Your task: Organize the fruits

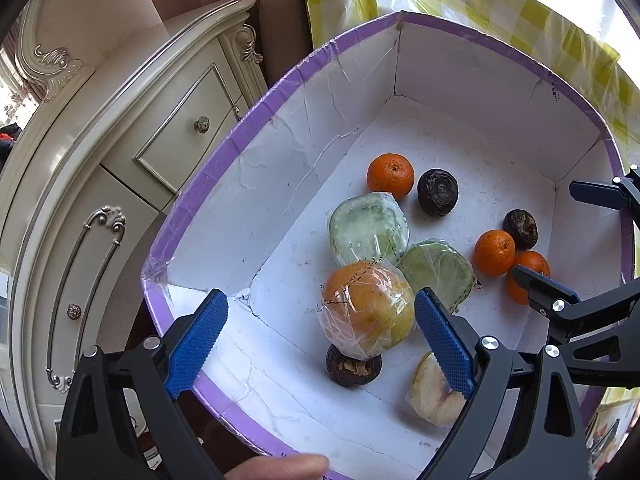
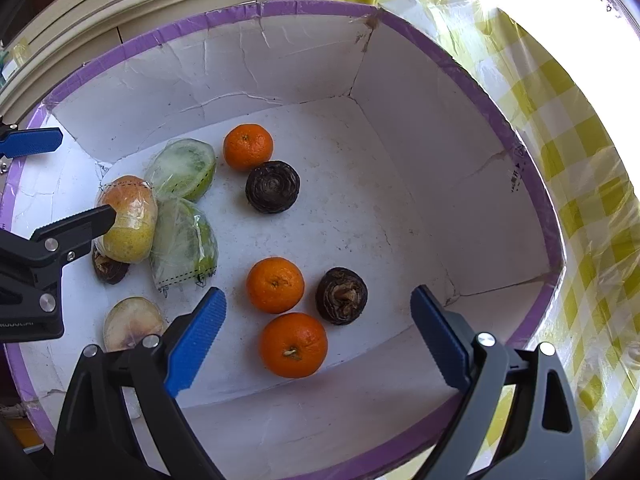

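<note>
A white box with a purple rim (image 1: 224, 148) (image 2: 532, 184) holds the fruit. Inside lie three tangerines (image 2: 293, 345), three dark round fruits (image 2: 273, 186), two wrapped green halves (image 1: 368, 226), a wrapped orange-yellow fruit (image 1: 366, 310) (image 2: 128, 220) and a wrapped pale fruit half (image 1: 430, 392). My left gripper (image 1: 320, 332) is open above the box's near edge, its jaws either side of the wrapped orange-yellow fruit and apart from it. My right gripper (image 2: 318, 334) is open above the near tangerines and holds nothing.
A cream carved cabinet (image 1: 120, 152) with drawers stands left of the box. A yellow-and-white checked plastic cloth (image 2: 580, 200) lies under and behind the box. A fingertip (image 1: 280, 466) shows at the bottom of the left wrist view.
</note>
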The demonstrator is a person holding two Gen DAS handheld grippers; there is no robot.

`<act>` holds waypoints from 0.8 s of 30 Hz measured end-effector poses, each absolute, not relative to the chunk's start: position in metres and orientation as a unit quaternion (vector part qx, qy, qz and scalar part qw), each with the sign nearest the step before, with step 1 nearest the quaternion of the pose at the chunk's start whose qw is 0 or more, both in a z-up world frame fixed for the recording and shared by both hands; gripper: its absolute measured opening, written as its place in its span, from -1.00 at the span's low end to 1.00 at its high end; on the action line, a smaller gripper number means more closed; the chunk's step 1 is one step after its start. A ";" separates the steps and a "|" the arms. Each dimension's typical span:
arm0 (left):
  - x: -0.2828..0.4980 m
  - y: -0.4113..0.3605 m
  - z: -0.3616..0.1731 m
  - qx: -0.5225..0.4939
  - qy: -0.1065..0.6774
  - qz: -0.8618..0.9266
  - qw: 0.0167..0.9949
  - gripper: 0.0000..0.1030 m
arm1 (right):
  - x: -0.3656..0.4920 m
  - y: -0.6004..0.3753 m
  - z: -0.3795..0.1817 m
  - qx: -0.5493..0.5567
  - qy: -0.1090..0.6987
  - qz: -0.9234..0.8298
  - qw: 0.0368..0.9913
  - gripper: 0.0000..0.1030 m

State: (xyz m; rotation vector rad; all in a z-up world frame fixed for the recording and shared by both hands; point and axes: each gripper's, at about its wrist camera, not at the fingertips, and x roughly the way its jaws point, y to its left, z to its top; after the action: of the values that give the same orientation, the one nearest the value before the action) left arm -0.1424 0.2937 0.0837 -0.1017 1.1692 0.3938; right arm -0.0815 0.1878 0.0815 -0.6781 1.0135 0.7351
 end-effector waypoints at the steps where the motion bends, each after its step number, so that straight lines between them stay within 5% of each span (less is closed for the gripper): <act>1: -0.142 0.293 0.084 -0.049 0.551 0.186 0.812 0.78 | -0.082 0.187 0.083 -0.308 0.464 0.339 0.758 0.82; 13: -0.147 0.258 0.140 -0.013 0.514 0.246 0.822 0.79 | -0.088 0.136 0.144 -0.192 0.392 0.392 0.810 0.82; 20: -0.128 0.145 0.204 -0.001 0.377 0.132 0.917 0.85 | -0.080 -0.024 0.185 -0.023 0.243 0.320 0.915 0.97; 24: -0.104 0.069 0.188 -0.008 0.348 0.001 0.938 0.91 | -0.059 -0.125 0.148 0.030 0.253 0.168 0.952 0.97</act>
State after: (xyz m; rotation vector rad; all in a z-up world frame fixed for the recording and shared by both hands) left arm -0.1036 0.0686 0.1883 -0.0173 0.7101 0.0023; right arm -0.0586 -0.1249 0.1475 0.0615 0.5145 0.3406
